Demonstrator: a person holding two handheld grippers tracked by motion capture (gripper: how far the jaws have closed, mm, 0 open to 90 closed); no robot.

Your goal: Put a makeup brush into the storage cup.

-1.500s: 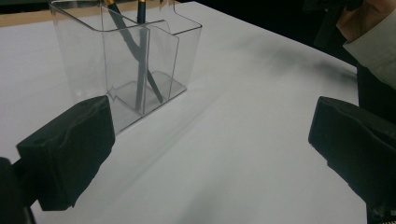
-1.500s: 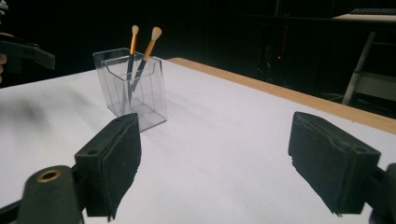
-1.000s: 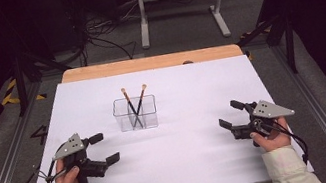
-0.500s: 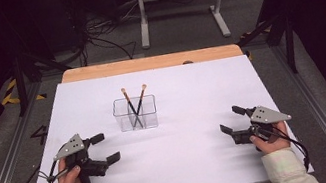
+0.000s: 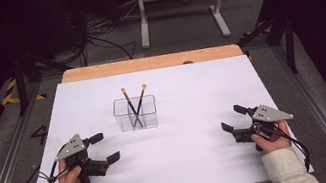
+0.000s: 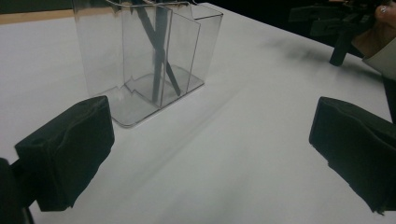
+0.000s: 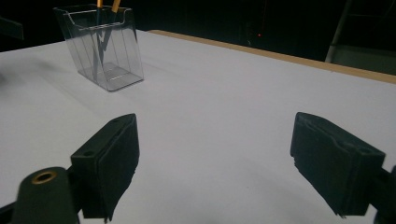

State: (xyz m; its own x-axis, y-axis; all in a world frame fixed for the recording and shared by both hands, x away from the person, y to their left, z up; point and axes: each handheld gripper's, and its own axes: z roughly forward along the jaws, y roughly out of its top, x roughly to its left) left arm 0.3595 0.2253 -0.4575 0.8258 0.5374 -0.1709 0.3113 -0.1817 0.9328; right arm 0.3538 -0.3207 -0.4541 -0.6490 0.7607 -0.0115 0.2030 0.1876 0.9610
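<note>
Fingers on both of your grippers stand wide apart and hold nothing: the left gripper (image 5: pixel 99 149) rests low on the near left of the white table (image 5: pixel 192 96), and the right gripper (image 5: pixel 234 118) rests low on the near right. Between them, a bit farther from you and a little to the left of the middle, stands the clear box (image 5: pixel 136 112). It is upright, and two pencils (image 5: pixel 135 107) lean crossed inside it with their orange ends poking up over the rim. From how things lie, I think the work with the pencils has not begun, because nothing is touched and both grippers are well apart from the box. Reaching in and grasping a pencil looks like the whole job left to do. You have lots of bare table on every side of the box, so either hand can go straight in. Watch the thin clear walls, which could tip if bumped. The wooden edge (image 5: pixel 151 62) at the far side is where the table stops, with dark floor past it
</note>
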